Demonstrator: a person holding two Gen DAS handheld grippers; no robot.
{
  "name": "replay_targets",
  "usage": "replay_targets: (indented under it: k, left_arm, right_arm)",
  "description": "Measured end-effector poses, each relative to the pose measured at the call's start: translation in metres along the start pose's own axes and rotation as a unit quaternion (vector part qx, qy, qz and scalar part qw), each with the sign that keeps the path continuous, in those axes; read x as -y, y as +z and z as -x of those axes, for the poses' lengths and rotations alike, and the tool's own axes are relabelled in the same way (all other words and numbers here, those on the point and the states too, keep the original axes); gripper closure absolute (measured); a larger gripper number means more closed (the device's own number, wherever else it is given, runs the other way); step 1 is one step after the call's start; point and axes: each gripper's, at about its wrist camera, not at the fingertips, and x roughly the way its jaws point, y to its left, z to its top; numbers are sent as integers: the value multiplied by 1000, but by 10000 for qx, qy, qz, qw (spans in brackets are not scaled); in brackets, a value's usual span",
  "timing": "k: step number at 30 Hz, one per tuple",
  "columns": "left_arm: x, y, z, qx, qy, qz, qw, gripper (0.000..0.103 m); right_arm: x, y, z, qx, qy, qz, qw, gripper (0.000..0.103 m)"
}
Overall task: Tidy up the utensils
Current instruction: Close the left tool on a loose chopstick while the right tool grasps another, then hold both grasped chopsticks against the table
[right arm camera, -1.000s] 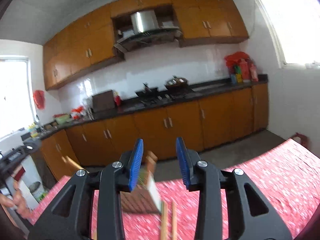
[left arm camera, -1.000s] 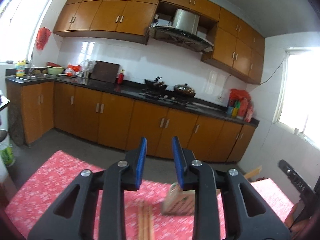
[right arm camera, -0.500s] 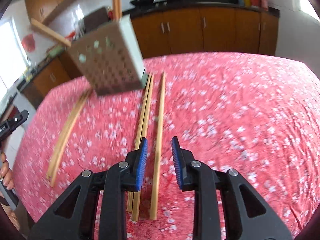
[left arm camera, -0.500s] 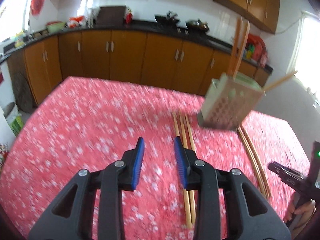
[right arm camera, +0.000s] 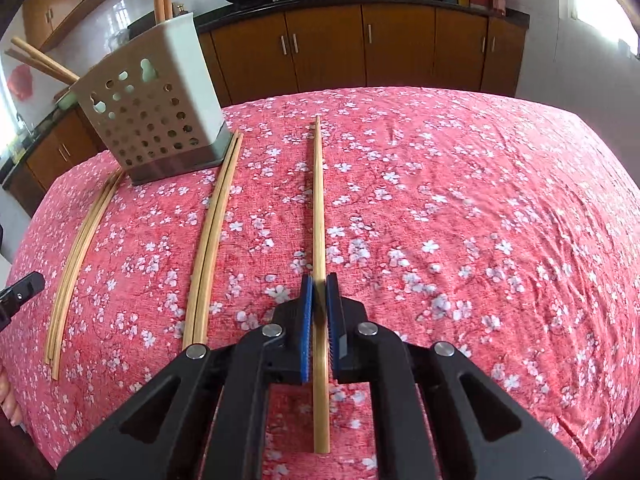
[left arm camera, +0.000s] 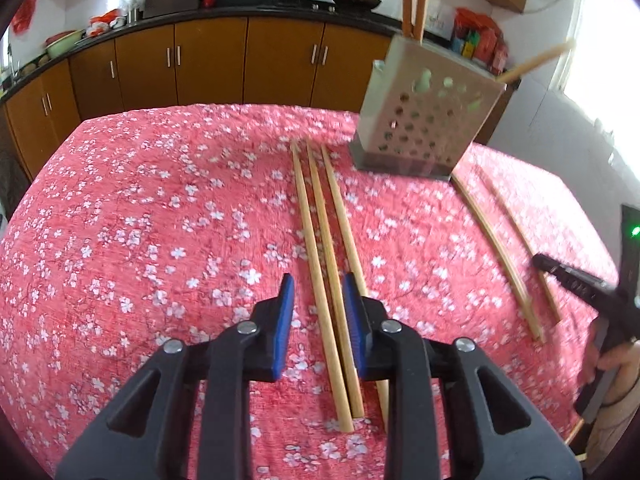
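Chopsticks lie on a red flowered bench in front of a perforated holder [right arm camera: 156, 120]. Right claw [right arm camera: 319, 300] pinches one chopstick [right arm camera: 319, 200]; left claw [left arm camera: 318, 300], closing, straddles two more [left arm camera: 320, 220]. Next comes lifting the chopstick into the holder.

no text, label, brand or number can be read in either view. the packets on the far counter [left arm camera: 480, 36] show only blurred colour patches, and the dark device at the right edge of the left wrist view [left arm camera: 576, 280] carries marks too smeared to make out. a small green light [left arm camera: 635, 231] glows there, with no sign beside it.
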Motion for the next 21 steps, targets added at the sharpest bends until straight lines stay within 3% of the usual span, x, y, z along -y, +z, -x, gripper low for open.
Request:
replay_targets:
  k: [9, 15, 21]
  left_arm:
    - [5, -5, -21, -272, 267, -142, 9992, 88]
    - [5, -3, -28, -204, 500, -232, 9983, 95]
    - [-18, 6, -30, -157, 780, 60, 9968, 95]
  right_arm:
    - [0, -3, 2, 48, -8, 102, 9999, 95]
    - [-2, -4, 3, 39, 76, 155, 9998, 95]
    - [-3, -4, 4, 60, 70, 236, 9997, 95]
